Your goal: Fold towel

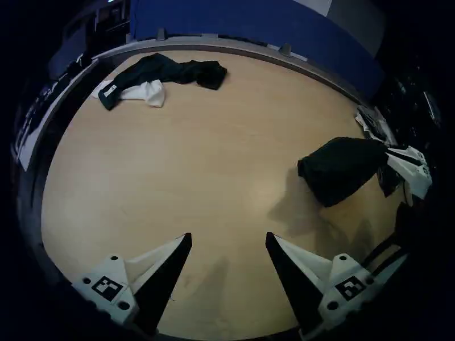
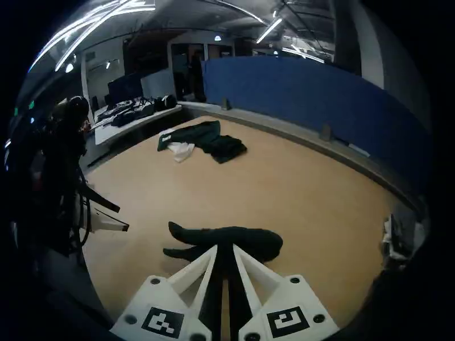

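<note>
- My left claw (image 1: 228,235) is spread wide, with nothing between its two dark fingers. Bare wooden table (image 1: 187,165) shows through the gap.
- My right claw (image 2: 224,248) has its fingers drawn almost together, and their tips are pinched on the dark towel (image 2: 250,238). The towel is bunched right at the tips and trails off to the left of them.
- From the left gripper view, the towel is a black bundle ahead and to the right of my left claw, well apart from it. It hangs from the white body of my right claw at the far right edge. A shadow lies on the table under the bundle, on the side nearer my left claw.
- From the right gripper view, my left claw sits off to the left, low over the table edge, with one white finger pointing in towards the towel. Behind it the person holding it (image 2: 51,170) is a dark shape, too dim to describe further.
- Further out, a heap of clothes (image 1: 162,77), dark with a white piece in it, lies at the far side of the table. It is ahead and to the left of both claws, well away from the towel.
- Beyond the heap a blue partition (image 2: 318,96) runs along the table's far edge.
- The right gripper view also takes in desks with monitors (image 2: 131,105) far off to the left, and ceiling strip lights (image 2: 273,28) above.
</note>
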{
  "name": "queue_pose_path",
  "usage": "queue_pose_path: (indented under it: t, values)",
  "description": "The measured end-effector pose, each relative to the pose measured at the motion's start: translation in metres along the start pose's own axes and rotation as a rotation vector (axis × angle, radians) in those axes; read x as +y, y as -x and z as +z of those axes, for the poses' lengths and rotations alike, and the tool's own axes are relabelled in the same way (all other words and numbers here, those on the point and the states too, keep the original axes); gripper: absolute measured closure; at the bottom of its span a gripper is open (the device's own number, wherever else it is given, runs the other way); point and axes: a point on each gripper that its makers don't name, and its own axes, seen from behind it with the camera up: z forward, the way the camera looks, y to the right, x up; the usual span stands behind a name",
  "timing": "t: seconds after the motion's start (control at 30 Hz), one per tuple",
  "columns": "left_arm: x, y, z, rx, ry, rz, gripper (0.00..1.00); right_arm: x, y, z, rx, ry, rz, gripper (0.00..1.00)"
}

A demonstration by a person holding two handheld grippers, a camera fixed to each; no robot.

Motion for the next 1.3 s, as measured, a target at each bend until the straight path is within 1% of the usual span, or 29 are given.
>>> queue_pose_path:
  t: [0.2,0.47,0.8,1.07,1.3]
  values:
    - [0.003,-0.003,-0.003,0.008,0.005,-0.002,0.03,0.005,-0.023,-0.014,0.03,0.004,-0.026,0.96]
    - [0.007,-0.004,-0.005,0.016,0.014,-0.001,0.03,0.011,-0.037,-0.029,0.055,0.025,-0.037,0.96]
    - [0.011,-0.004,-0.008,0.017,0.016,0.005,0.03,0.019,-0.042,-0.042,0.069,0.046,-0.034,0.96]
    - [0.014,-0.005,-0.011,0.018,0.018,0.008,0.03,0.029,-0.039,-0.053,0.072,0.063,-0.029,0.96]
    - [0.018,-0.006,-0.011,0.016,0.018,0.013,0.03,0.047,-0.036,-0.064,0.08,0.088,-0.006,0.96]
